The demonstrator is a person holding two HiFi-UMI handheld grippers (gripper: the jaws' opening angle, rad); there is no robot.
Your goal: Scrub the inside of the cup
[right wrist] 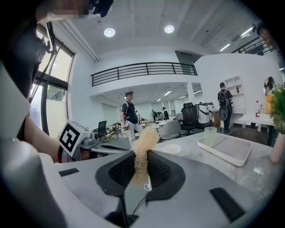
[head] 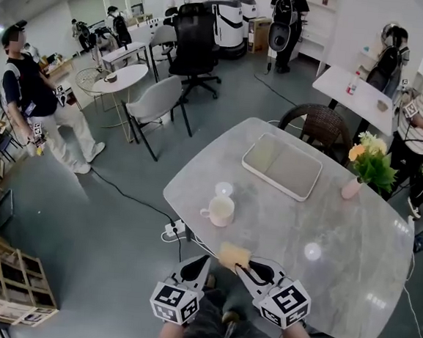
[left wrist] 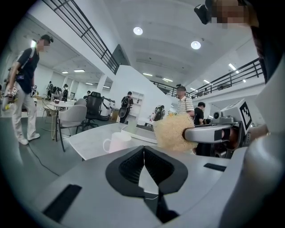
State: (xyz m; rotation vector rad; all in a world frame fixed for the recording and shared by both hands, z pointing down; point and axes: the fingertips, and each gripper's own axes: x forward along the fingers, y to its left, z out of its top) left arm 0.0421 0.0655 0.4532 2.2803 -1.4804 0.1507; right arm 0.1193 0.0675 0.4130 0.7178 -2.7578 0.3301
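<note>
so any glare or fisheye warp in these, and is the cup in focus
Head view: strong fisheye bend, dark corners; a bright glare spot sits on the table right of the cup, which is sharp. Left gripper view: cup pale, slightly soft. Right gripper view: balcony rail bows, sponge sharp between the jaws.

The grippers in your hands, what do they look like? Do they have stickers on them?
The left gripper and right gripper match: smooth light-grey shells that taper to two jaws lined with black ribbed pads. Each carries a white cube printed with black square markers, like chunky barcodes. A thin wire shows behind the pads. No sleeves show at the wrists.
</note>
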